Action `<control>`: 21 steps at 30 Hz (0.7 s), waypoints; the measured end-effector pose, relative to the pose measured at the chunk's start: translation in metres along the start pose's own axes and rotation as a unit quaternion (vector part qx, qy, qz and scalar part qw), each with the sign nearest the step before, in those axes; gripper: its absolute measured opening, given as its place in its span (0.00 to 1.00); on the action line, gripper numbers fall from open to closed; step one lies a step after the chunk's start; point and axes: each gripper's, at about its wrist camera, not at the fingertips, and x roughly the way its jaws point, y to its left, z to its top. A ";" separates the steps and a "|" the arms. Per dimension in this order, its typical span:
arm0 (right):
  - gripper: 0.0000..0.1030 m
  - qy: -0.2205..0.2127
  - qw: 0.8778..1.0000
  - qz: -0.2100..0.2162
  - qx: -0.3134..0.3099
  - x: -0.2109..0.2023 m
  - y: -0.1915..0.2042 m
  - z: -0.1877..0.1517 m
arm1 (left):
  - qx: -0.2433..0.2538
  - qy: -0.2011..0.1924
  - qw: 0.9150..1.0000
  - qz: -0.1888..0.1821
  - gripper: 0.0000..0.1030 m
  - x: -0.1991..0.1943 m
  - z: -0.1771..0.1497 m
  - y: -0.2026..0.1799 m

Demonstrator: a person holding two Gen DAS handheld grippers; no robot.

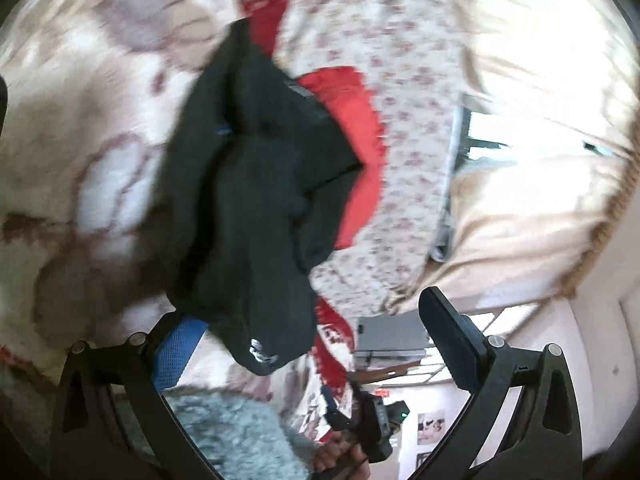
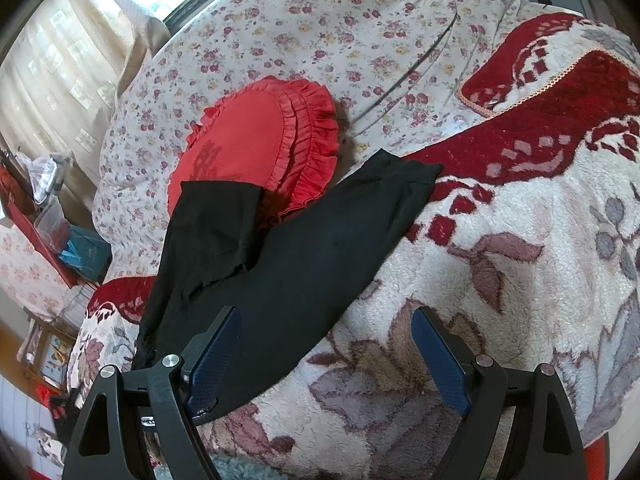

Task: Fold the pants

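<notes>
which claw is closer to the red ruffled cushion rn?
Hard to call. Both claws, left and right, are open at the near end of the black pants, whose leg ends lie on the red cushion beyond.

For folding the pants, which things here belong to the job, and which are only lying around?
Job: pants; left claw; right claw, open above the blanket.

Lying about: red pillow; floral cover; clutter beside the bed.
</notes>
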 end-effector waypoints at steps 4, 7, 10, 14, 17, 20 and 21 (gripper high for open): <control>0.84 -0.002 1.000 0.004 0.007 -0.001 -0.003 0.000 | 0.030 -0.002 0.998 0.054 0.98 0.002 0.004 0.007; 0.84 -0.008 0.999 0.016 0.036 -0.005 -0.014 0.005 | 0.044 -0.004 0.994 0.103 0.88 0.008 -0.002 0.016; 0.81 -0.035 0.997 0.041 0.052 -0.017 -0.034 0.030 | 0.102 -0.026 0.986 0.130 0.75 0.007 -0.010 0.009; 0.82 -0.056 0.987 0.095 0.118 -0.017 -0.089 0.081 | 0.159 -0.040 0.973 0.162 0.52 0.006 -0.023 0.000; 0.77 0.010 0.966 0.162 0.201 0.022 -0.128 0.104 | 0.184 -0.046 0.964 0.184 0.51 0.013 -0.028 -0.006; 0.71 0.071 0.936 0.214 0.272 0.064 -0.149 0.108 | 0.202 -0.041 0.957 0.203 0.51 0.024 -0.033 -0.009; 0.69 0.077 0.935 0.210 0.275 0.071 -0.152 0.110 | 0.203 -0.038 0.956 0.210 0.51 0.026 -0.034 -0.007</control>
